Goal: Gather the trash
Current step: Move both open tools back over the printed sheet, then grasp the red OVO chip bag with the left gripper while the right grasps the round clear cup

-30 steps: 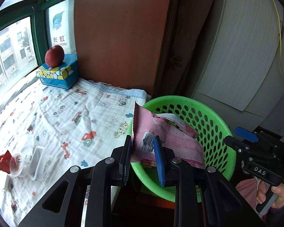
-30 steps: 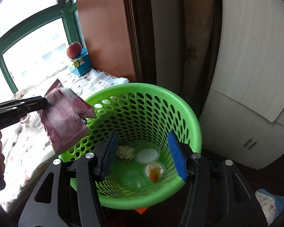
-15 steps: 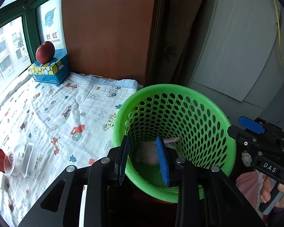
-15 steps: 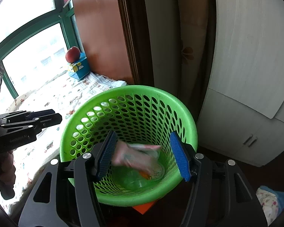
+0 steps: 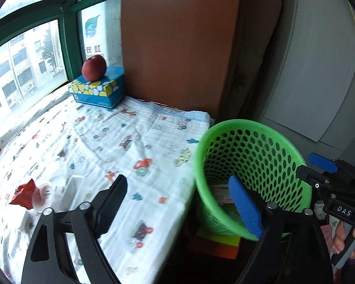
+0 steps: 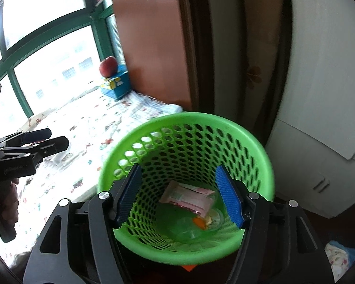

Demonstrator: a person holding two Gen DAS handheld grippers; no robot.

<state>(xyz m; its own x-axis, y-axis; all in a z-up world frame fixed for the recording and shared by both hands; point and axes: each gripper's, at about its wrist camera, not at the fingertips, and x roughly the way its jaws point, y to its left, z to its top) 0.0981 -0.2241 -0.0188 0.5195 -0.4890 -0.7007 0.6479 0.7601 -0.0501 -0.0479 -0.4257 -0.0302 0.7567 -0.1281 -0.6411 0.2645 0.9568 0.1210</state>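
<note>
Two hand-held grippers hover at a bedside wastebasket, both empty. The left gripper [image 5: 179, 203] has its jaws spreading wide, one black finger over the patterned bedsheet [image 5: 120, 142] and the blue-padded one hanging across the rim of the green perforated wastebasket [image 5: 267, 127]; nothing lies between them. The right gripper [image 6: 179, 194], gripped by a hand [image 5: 343, 239] at the far side of the basket, points down into the basket's mouth, its jaws also opening and clamped on nothing. At the bottom of the basket a pink snack wrapper [image 6: 189, 198] lies flat on other discarded pieces, among them a clear round lid and something orange, too blurred to name. Beyond the left gripper, out on the sheet, more trash waits: a crumpled red wrapper [image 5: 23, 195] touching a small clear plastic cup [image 5: 41, 195], with a white rectangular container [image 5: 73, 187] just beside them. Farther back, against the green-framed window [image 5: 66, 35], a red apple [image 5: 94, 67] sits on a blue tissue box [image 5: 99, 91], next to a brown wooden panel [image 5: 177, 40].
</note>
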